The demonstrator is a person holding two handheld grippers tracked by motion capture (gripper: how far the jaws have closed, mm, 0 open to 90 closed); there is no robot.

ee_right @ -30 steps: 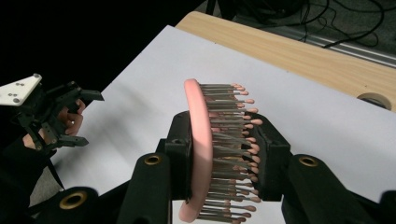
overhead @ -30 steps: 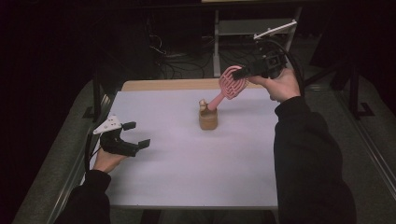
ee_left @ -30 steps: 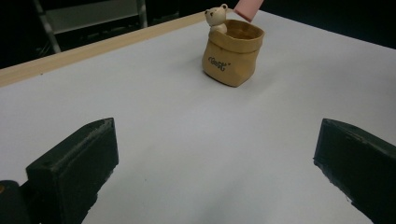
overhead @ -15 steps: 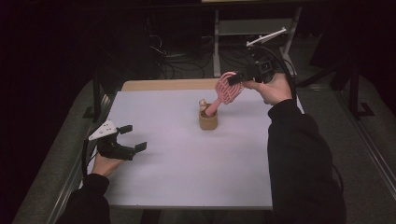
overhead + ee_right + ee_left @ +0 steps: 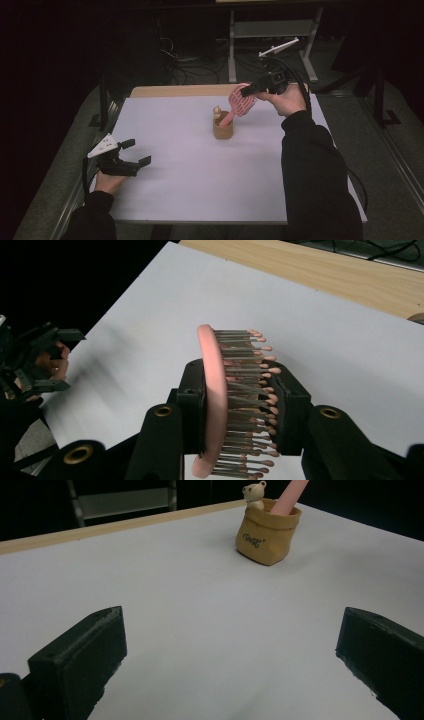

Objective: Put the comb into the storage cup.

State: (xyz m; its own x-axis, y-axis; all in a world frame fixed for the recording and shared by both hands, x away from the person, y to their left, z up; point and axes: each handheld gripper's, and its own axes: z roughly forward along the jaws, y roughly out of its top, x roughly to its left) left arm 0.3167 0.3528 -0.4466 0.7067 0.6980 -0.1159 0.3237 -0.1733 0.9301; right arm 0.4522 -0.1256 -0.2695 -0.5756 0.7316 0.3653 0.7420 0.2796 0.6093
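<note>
A pink hairbrush (image 5: 242, 102) is clamped by its head in my right gripper (image 5: 252, 92), which is shut on it above the far middle of the table. In the right gripper view the brush (image 5: 214, 390) stands edge-on between the jaws of that gripper (image 5: 240, 405), bristles to the right. Its handle (image 5: 290, 495) slants down into a small tan pouch-shaped holder (image 5: 222, 129) that has a teddy bear figure (image 5: 255, 492) at its rim. My left gripper (image 5: 134, 152) hangs open and empty at the table's left side, low over the white top (image 5: 230, 665).
The white tabletop (image 5: 200, 175) has a wooden strip (image 5: 175, 91) along its far edge. Beyond it stand a metal shelf frame (image 5: 270, 30) and floor cables. The person's right sleeve (image 5: 315, 175) lies over the right part of the table.
The right gripper has come down and left with the brush, so the handle now sits in the holder. The left gripper has shifted slightly lower and nearer the person.
</note>
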